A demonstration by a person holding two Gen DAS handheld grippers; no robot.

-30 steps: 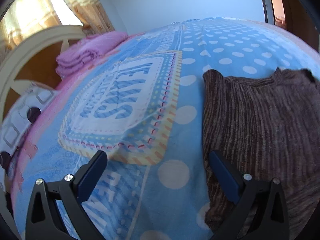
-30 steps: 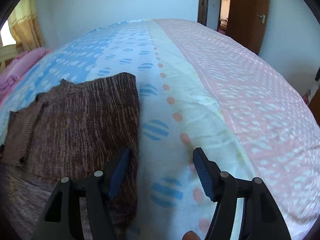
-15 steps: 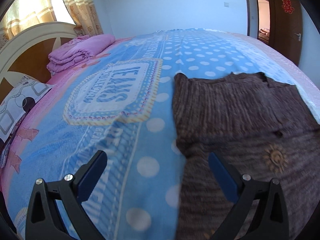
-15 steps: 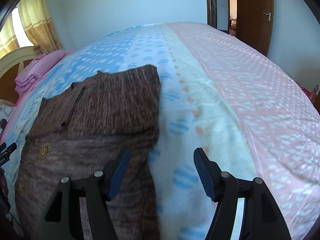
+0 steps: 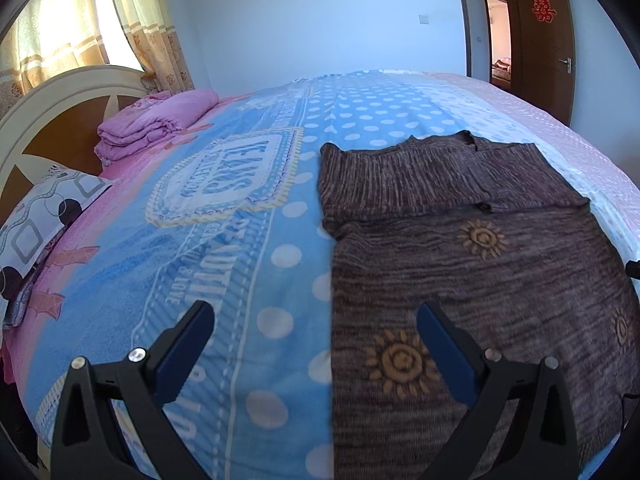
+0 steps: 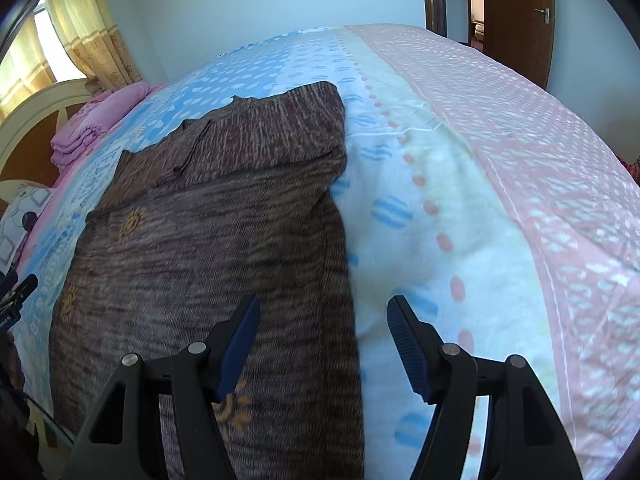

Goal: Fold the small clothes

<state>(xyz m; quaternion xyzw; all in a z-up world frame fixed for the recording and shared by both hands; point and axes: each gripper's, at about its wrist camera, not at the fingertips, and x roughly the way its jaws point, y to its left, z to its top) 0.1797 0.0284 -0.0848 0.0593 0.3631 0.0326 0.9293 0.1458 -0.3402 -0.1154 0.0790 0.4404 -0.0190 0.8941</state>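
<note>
Brown knit garment [image 5: 460,248] lies flat on the bed's blue polka-dot blanket [image 5: 248,264], its upper part folded down across the body in a band with a straight lower edge. Orange sun motifs show on the body below that fold. From the right wrist view the same garment [image 6: 208,248] runs to the near edge of the bed, its right edge lying along the pale, blue-dotted strip of the bedding [image 6: 440,208].

My left gripper [image 5: 314,322] hangs above the bed with jaws spread wide, nothing between them. Its left finger is over the blue blanket, its right finger over the garment's lower left part; neither touches the cloth, as far as I can tell.

My right gripper [image 6: 322,320] is also open and empty. Its left finger sits over the garment, its right finger over the bare bedding, so the garment's right edge passes between them.

Folded pink bedding [image 5: 156,124] sits by the headboard [image 5: 44,108], well apart from the garment. Patterned pillow [image 5: 36,224] at the left edge.
</note>
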